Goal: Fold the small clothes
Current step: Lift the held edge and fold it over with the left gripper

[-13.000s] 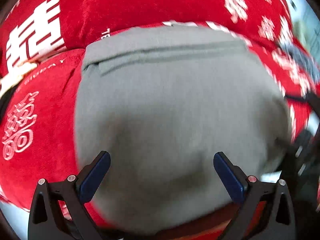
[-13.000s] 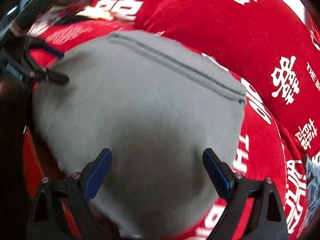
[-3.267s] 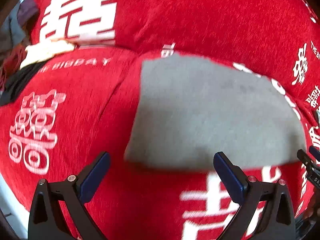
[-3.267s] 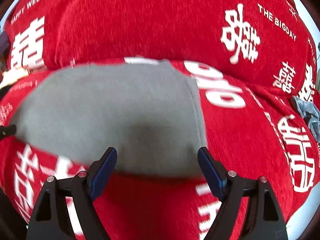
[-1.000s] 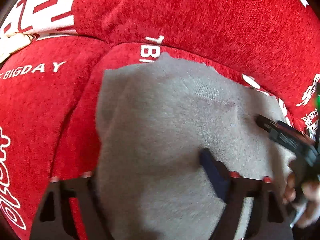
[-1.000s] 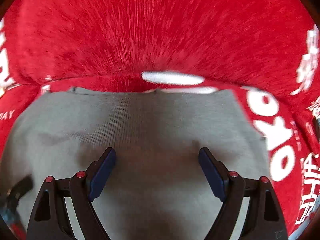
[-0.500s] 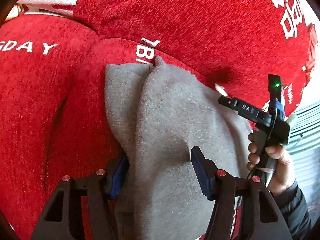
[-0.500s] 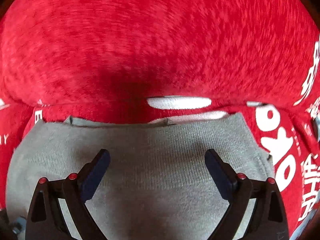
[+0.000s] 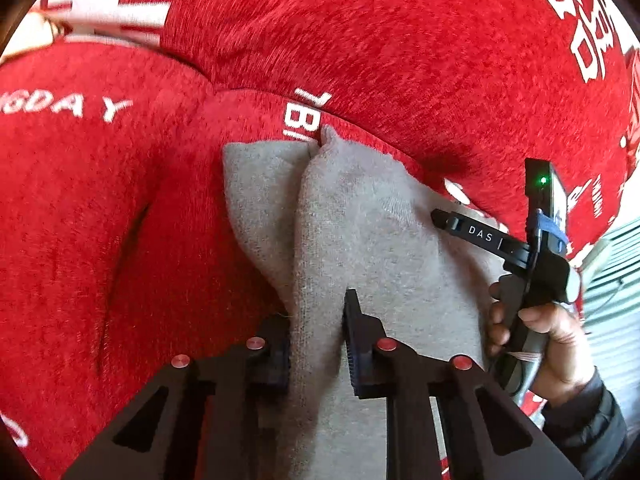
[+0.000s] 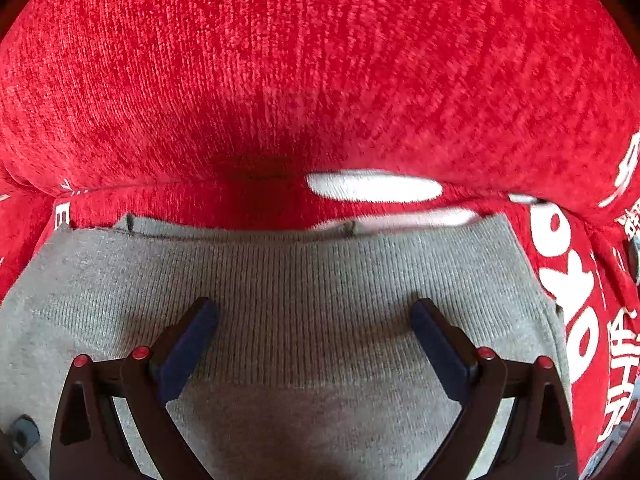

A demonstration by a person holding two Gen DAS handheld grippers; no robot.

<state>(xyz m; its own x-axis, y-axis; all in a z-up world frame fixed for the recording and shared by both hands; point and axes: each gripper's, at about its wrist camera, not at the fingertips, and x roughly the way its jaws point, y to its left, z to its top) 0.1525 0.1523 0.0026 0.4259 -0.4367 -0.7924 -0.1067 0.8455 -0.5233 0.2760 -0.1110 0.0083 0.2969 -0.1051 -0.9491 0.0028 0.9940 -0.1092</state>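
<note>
A folded grey knit garment (image 9: 360,232) lies on a red sofa seat (image 9: 100,220) against the backrest. My left gripper (image 9: 316,340) is shut on a raised fold along the garment's left edge, and a lower grey layer shows to the left of it. My right gripper (image 10: 314,320) is open, its fingers hovering over the flat grey garment (image 10: 300,280) near its ribbed far edge. The right gripper also shows in the left wrist view (image 9: 500,240), held in a hand at the garment's right side.
The red sofa backrest (image 10: 320,80) with white lettering rises just behind the garment. The sofa's seat cushion seam (image 9: 128,240) runs at the left. A pale wall or window strip (image 9: 616,280) shows at the far right.
My left gripper has closed from partly open onto the fold of the grey garment. My right gripper has stayed open and moved slightly toward the backrest over the garment.
</note>
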